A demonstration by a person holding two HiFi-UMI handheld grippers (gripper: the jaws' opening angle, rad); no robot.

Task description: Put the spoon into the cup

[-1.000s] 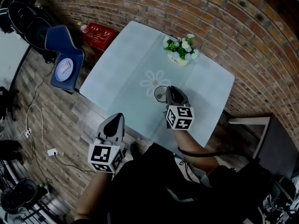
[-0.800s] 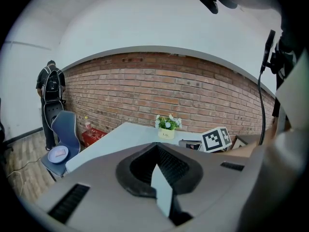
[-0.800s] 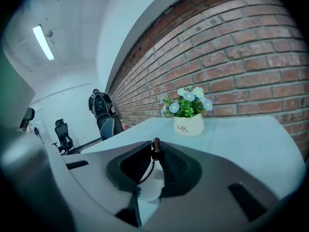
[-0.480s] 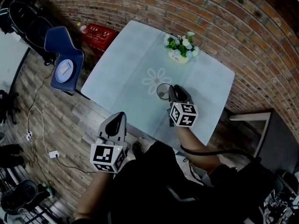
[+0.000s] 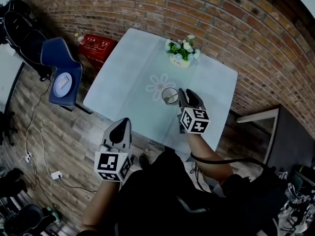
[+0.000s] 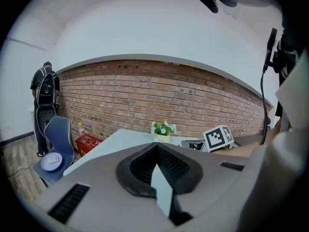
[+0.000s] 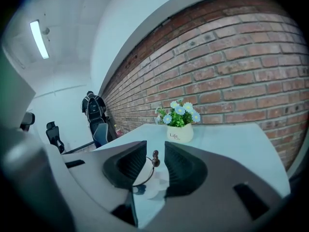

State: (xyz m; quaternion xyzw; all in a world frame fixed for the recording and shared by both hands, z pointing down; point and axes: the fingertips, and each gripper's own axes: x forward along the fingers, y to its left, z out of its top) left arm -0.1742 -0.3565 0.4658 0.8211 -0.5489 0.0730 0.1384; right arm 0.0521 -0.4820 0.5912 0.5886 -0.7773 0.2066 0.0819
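Spoon with the dark knobbed end (image 7: 155, 154) is too small to spot in head view, where the right gripper (image 5: 183, 93) has backed off the one clear glass cup (image 5: 170, 96) on the pale blue table (image 5: 128, 68). Left gripper (image 6: 156, 146) view: jaws clenched, empty. Right gripper view alone shows the one spoon standing in the cup, between opening jaws, untouched.

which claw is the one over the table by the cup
The right claw, beside the cup; its jaws are opening, the spoon showing in the gap untouched. The left claw is short of the table, shut.
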